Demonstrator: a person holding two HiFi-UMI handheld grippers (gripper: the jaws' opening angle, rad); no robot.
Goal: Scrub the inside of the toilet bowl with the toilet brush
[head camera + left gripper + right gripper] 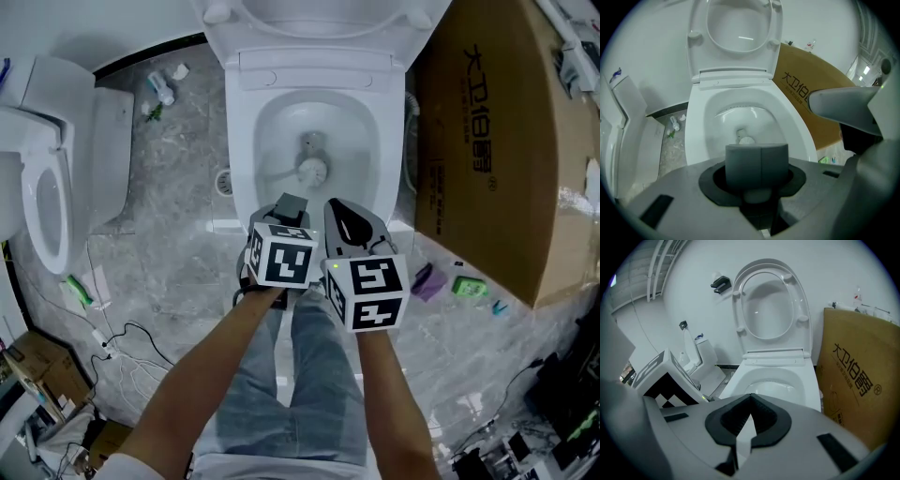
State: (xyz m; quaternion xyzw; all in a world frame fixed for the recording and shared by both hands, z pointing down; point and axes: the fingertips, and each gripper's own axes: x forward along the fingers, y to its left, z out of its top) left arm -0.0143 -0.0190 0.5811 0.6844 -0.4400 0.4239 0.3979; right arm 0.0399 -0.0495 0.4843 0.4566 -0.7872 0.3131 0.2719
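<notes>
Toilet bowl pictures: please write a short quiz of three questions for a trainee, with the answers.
1. True or false: the toilet lid is raised.
2. Which tool holds the toilet brush? A: left. B: right. C: neither.
3. Fill in: to the right of the toilet bowl stands a cardboard ____.
Key: 1 true; 2 A, the left tool is shut on its handle; 3 box.
</notes>
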